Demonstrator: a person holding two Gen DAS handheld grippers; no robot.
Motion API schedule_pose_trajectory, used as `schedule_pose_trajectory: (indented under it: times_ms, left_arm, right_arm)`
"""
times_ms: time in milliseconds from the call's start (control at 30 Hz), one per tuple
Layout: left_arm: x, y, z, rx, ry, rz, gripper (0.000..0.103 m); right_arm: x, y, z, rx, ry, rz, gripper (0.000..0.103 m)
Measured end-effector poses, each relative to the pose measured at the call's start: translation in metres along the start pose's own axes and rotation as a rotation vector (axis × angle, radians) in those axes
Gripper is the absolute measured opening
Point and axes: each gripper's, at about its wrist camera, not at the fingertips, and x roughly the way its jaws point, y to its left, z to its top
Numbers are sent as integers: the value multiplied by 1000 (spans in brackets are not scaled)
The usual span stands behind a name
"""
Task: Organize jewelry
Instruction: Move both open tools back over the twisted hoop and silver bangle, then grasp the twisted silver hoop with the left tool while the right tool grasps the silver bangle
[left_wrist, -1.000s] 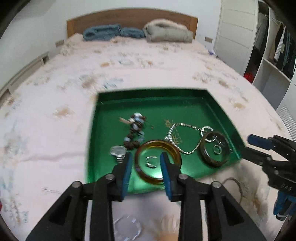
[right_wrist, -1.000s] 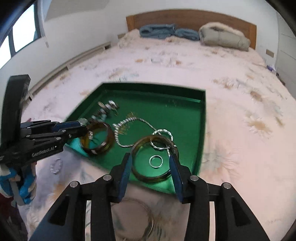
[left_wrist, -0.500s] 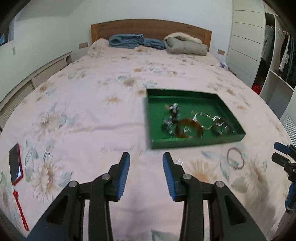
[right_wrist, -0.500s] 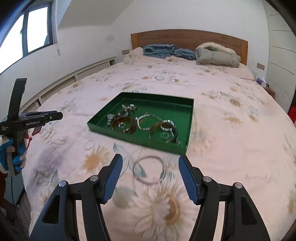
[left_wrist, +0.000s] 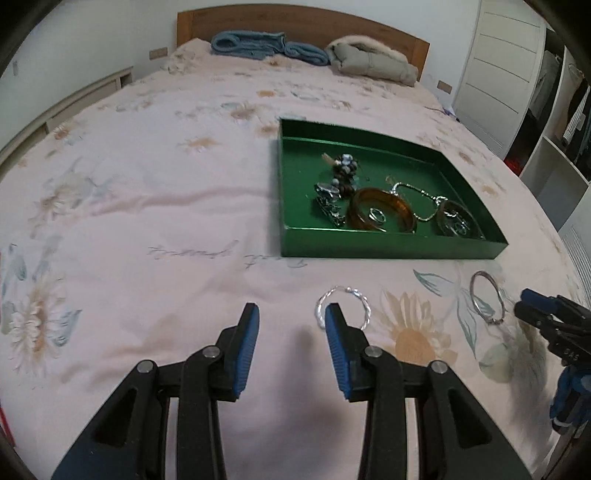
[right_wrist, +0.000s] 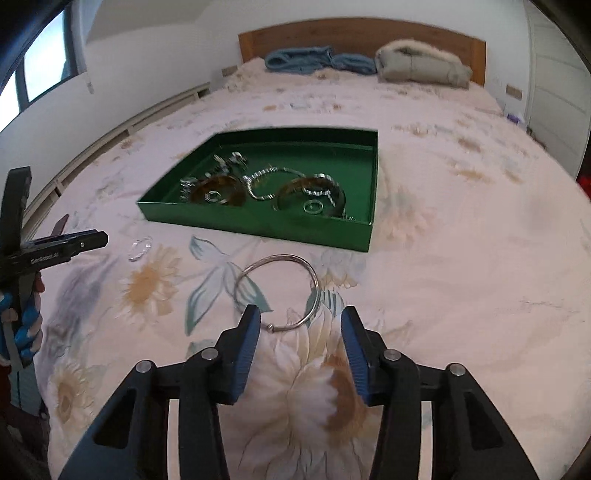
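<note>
A green tray lies on the bed and holds amber bangles, a silver chain, a watch and beads; it also shows in the right wrist view. A twisted silver hoop lies on the sheet just ahead of my left gripper, which is open and empty. A thin silver bangle lies just ahead of my right gripper, also open and empty. The bangle shows in the left wrist view, the hoop in the right wrist view.
The flowered bedsheet spreads all around. Folded blue blanket and grey jacket lie by the headboard. A white wardrobe stands to the right. Each gripper shows at the edge of the other's view.
Both grippers pulled back from over the tray, then came low over the sheet. The left now sits near the silver hoop, the right near the thin bangle. Both stay open.
</note>
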Motion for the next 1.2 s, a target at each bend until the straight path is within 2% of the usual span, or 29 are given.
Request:
schedule_pose_trajectory:
  times_ms: [200,467,600,667,700,733,767,1067,1200]
  left_arm:
    - [35,-6,3,23,56,2,35]
    - [56,-19,-3,109,71,50,34]
    - [57,-24,-5,128,52,53,26]
    - [54,-25,-7,132,34,58,19]
    - [52,-27,-7,138,25,66,11]
    - [51,-29,-8,142,17,73,7]
    - [47,-31,-9,147,5,83,6]
    - [-4,-40,-8,146,-112,86,5]
    - [-38,-45,13,136,-178,30,5]
  right_arm:
    - [36,0,9,-9,44,-9,35]
    - [62,4,14,-70,104,-28,34]
    - [69,5,16,-74,109,-25,31]
    - [67,4,15,-74,94,-25,26]
    - [66,5,14,-76,84,-30,19]
    - [64,6,13,-82,73,-34,16]
    - [62,8,13,-88,65,-38,7]
    - [11,27,7,-142,-89,-48,5]
    - [-20,36,23,-146,-169,-56,5]
